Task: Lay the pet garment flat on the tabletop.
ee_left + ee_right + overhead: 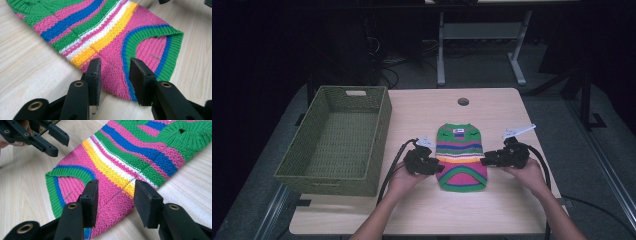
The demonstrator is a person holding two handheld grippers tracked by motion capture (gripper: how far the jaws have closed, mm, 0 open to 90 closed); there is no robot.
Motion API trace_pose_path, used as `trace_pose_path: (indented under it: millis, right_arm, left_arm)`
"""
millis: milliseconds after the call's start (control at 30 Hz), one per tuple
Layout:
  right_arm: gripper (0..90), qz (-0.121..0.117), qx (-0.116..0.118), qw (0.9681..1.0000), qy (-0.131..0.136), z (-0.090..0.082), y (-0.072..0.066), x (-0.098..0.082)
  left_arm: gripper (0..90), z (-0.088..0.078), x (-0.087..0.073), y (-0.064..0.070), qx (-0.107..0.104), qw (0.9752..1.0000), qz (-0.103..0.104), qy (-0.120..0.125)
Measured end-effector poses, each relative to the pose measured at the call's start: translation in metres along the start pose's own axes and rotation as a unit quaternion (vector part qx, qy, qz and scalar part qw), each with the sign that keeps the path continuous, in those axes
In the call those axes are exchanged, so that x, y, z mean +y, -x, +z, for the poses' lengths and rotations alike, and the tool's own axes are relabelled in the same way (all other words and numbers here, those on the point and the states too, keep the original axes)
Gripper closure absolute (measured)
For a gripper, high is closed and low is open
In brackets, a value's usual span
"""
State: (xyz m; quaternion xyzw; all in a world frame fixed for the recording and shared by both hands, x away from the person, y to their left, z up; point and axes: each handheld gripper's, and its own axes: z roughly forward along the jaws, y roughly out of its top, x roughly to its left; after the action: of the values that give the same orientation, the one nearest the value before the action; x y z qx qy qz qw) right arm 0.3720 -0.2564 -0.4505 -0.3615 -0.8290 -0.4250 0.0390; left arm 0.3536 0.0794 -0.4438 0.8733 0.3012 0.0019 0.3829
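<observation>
A small striped knit sweater (460, 155) in green, pink, blue, white and yellow lies flat on the wooden table (417, 107), its neck toward the far side. My left gripper (439, 167) sits at its left edge near the hem. In the left gripper view that gripper (115, 70) is open, and the pink edge of the sweater (105, 27) lies between its pads untouched. My right gripper (484, 161) is at the sweater's right edge. Seen in its own view, the right gripper (116, 192) is open too, over the sweater's (130, 152) pink and yellow stripes. The left gripper (53, 138) shows farther off there.
A green woven basket (337, 175) stands empty on the table's left side, close to my left hand. A round cable hole (463, 101) sits near the far edge. Bare wood lies in front of the sweater. Cables trail back from both grippers.
</observation>
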Motion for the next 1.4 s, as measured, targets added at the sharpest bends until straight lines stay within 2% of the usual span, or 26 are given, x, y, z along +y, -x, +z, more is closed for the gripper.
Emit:
trace_pose_path:
  millis: [267,633,933,1000,1267,1400]
  right_arm:
    - [44.2,-0.008,0.001,0.9999,0.007,-0.009,-0.004,0.0]
    - [41.5,-0.017,0.003,0.9998,0.006,-0.019,-0.007,-0.005]
    - [37.5,-0.016,0.002,0.9998,0.007,-0.026,-0.008,-0.018]
    - [37.1,-0.017,0.001,0.9998,0.01,-0.028,-0.008,-0.021]
    - [35.6,-0.016,-0.003,0.9998,0.014,-0.033,-0.007,-0.032]
    - [34.3,-0.011,-0.005,0.9999,0.012,-0.035,-0.008,-0.038]
  left_arm:
    - [52.1,-0.008,-0.003,0.0,0.003,0.9999,-0.006,0.012]
    - [43.3,-0.013,-0.009,0.003,0.01,0.9999,-0.001,0.009]
    - [36.4,-0.019,-0.016,0.007,0.013,0.9997,-0.005,0.018]
    - [35.4,-0.02,-0.018,0.008,0.014,0.9996,-0.011,0.024]
    - [30.5,-0.022,-0.026,0.01,0.017,0.9997,-0.005,0.019]
    - [29.4,-0.025,-0.03,0.011,0.017,0.9994,-0.014,0.027]
